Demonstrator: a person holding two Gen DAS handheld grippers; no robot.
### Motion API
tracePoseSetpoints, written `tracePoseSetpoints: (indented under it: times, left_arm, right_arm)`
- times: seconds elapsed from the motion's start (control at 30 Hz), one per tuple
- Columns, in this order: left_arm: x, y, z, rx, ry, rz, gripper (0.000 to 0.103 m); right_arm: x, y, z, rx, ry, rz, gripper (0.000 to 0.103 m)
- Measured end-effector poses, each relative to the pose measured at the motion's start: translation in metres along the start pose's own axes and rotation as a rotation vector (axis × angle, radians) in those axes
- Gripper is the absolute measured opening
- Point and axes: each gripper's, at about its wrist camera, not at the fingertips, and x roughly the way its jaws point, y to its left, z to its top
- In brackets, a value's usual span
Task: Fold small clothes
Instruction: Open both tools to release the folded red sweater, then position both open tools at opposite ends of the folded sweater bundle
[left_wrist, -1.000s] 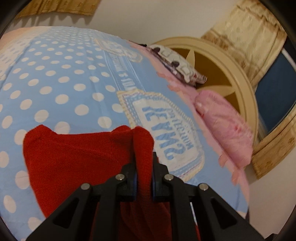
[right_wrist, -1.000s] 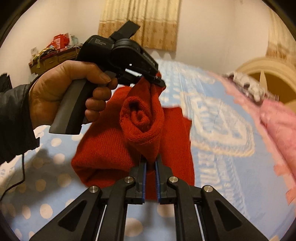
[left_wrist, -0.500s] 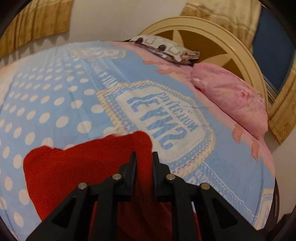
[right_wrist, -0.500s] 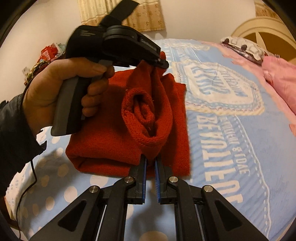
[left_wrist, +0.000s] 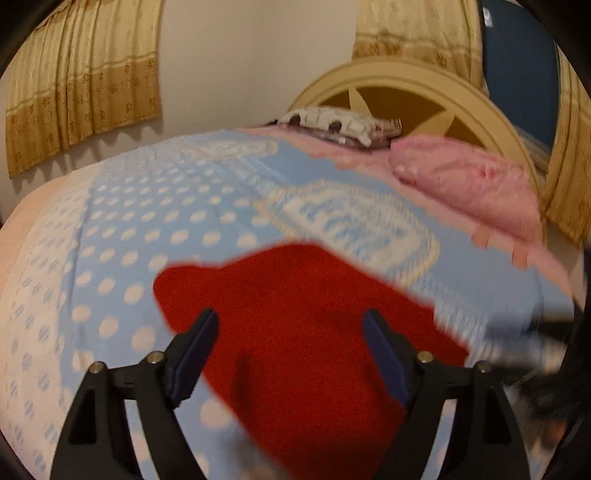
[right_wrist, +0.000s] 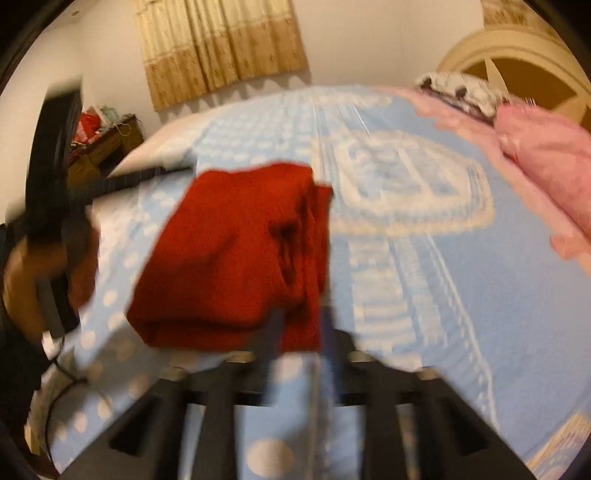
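Note:
A red knit garment (left_wrist: 295, 332) lies folded on the blue polka-dot bedspread (left_wrist: 147, 221). My left gripper (left_wrist: 291, 332) is wide open just above it, with nothing between the fingers. In the right wrist view the garment (right_wrist: 236, 258) lies in a thick folded pile, and my right gripper (right_wrist: 299, 325) is blurred at its near edge. The right fingers stand a small gap apart with the garment's edge between or behind them. The left gripper and the hand holding it (right_wrist: 55, 221) show at the left of that view.
A pink pillow (left_wrist: 469, 184) and a patterned pillow (left_wrist: 340, 123) lie by the cream headboard (left_wrist: 424, 96). Curtains (left_wrist: 81, 81) hang on the far wall. A cluttered wooden stand (right_wrist: 103, 144) is beside the bed. A cable (right_wrist: 62, 387) trails at left.
Both grippers held the garment's sleeve up, then lowered it onto the folded pile. My left gripper has opened wide and let go. The right gripper's fingers have parted slightly and the view is motion-blurred.

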Motion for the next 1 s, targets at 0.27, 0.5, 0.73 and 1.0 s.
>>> tracePoseSetpoints:
  times: [0.27, 0.5, 0.73, 1.0]
  left_arm:
    - [-0.004, 0.008, -0.037, -0.042, 0.001, 0.002, 0.083]
    - [-0.009, 0.004, -0.052, -0.034, 0.000, -0.055, 0.088]
    - [0.003, -0.004, -0.060, -0.026, 0.049, -0.085, 0.091]
    - [0.006, 0.003, -0.067, -0.094, 0.064, -0.077, 0.098]
  right_arm:
    - [0.058, 0.019, 0.073, -0.023, 0.052, -0.012, 0.076]
    - [0.081, -0.009, 0.056, 0.083, 0.141, 0.033, 0.016]
    - [0.081, -0.026, 0.044, 0.088, 0.141, -0.049, 0.017]
    - [0.053, -0.016, 0.063, 0.037, 0.030, -0.128, 0.062]
